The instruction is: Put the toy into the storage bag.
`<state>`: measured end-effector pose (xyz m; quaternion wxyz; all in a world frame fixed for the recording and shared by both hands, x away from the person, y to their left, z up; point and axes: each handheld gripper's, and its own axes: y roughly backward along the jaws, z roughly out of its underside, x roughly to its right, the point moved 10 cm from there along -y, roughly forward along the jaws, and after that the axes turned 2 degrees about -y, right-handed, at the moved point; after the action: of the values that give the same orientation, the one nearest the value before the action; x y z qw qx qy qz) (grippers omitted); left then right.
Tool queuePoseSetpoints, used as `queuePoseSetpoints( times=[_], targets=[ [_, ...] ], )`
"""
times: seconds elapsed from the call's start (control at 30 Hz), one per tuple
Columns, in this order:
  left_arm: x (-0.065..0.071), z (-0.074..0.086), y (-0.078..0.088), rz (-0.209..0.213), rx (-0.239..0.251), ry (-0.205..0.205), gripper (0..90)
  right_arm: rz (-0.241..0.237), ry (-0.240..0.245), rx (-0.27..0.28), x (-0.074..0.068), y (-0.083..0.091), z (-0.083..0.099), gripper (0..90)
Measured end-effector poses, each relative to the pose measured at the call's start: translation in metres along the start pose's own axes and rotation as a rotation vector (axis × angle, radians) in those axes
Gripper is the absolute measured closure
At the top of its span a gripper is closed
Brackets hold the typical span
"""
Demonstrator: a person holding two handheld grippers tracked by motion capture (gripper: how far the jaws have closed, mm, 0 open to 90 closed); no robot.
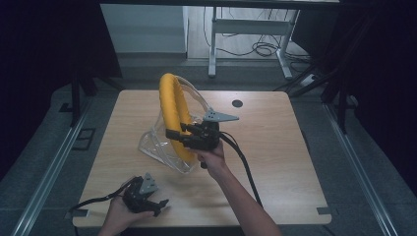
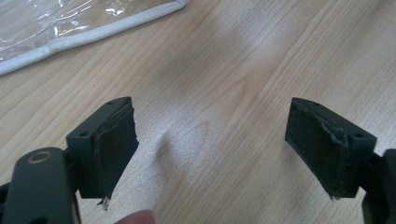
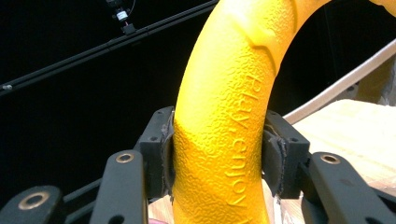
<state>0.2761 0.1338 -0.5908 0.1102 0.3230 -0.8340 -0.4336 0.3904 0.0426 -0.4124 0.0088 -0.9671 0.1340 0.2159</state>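
A yellow foam ring (image 1: 173,110) stands upright above the middle of the table, partly inside a clear plastic bag (image 1: 157,145) with white piping. My right gripper (image 1: 178,134) is shut on the ring's lower part; in the right gripper view the textured yellow ring (image 3: 224,116) is squeezed between both pads. My left gripper (image 1: 160,205) rests low at the table's front left, away from the bag. In the left gripper view its jaws stand wide apart over bare wood, with my left gripper (image 2: 210,149) holding nothing. The bag's white-edged corner (image 2: 93,32) lies beyond them.
The wooden table (image 1: 275,147) has a small black hole (image 1: 237,103) near its far edge. A black cable (image 1: 243,164) trails from the right gripper across the table. Beyond the table stand a white desk frame (image 1: 246,29) and floor cables. Dark curtains flank both sides.
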Motion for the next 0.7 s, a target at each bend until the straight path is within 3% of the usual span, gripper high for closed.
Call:
queuePoseSetpoints(
  times=[0.17, 0.33, 0.7],
  targets=[
    [0.0, 0.0, 0.001, -0.001, -0.001, -0.001, 16.5, 0.019, 0.007, -0.021, 0.006, 0.0, 0.006, 50.2],
    [0.0, 0.0, 0.0, -0.001, -0.003, 0.0, 16.5, 0.109, 0.053, -0.014, 0.015, 0.004, 0.004, 48.4],
    [0.0, 0.001, -0.001, 0.002, -0.007, -0.001, 16.5, 0.155, 0.117, -0.038, 0.016, 0.006, 0.005, 41.3]
  ],
)
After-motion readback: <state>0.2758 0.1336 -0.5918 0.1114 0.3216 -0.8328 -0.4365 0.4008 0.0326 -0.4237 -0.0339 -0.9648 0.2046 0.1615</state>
